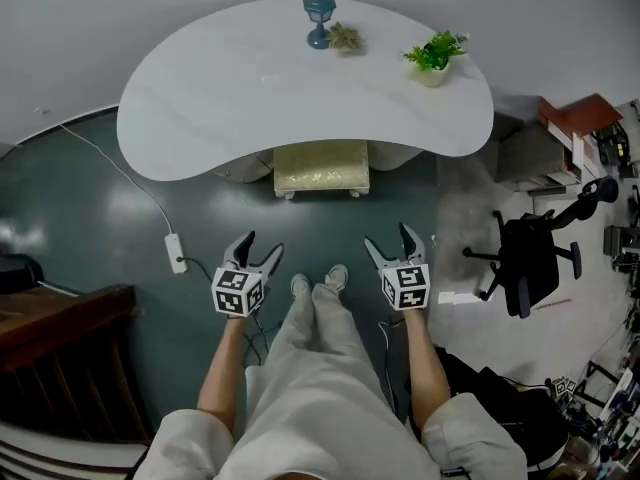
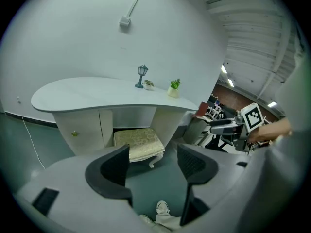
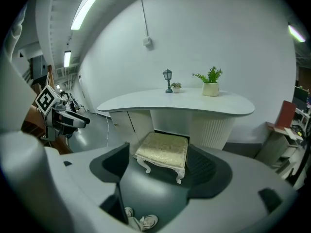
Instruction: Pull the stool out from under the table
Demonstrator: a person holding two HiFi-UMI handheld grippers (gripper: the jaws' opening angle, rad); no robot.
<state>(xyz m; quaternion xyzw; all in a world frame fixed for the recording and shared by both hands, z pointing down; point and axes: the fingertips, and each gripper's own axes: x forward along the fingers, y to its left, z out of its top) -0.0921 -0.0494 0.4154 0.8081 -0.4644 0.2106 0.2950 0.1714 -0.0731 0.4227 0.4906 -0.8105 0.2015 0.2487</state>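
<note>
From the head view, the cream-cushioned rectangular stool with white carved legs point(image 1: 321, 168) sits half tucked under the near edge of the white kidney-shaped table point(image 1: 250, 78), its front legs on the dark glossy floor point(image 1: 90, 238). Its long axis seems to run along that near edge, with one long side facing the person. The left gripper point(image 1: 263, 245) and right gripper point(image 1: 388, 238) hover well short of it. In the left gripper view the jaws stand apart and empty, with the stool beyond them. The right gripper view shows the same: jaws wide, nothing between the pads. The stool looks light and rigid, and likely to slide easily. Its cushion is soft, so the white frame rail at the front corners is the better hold.
</note>
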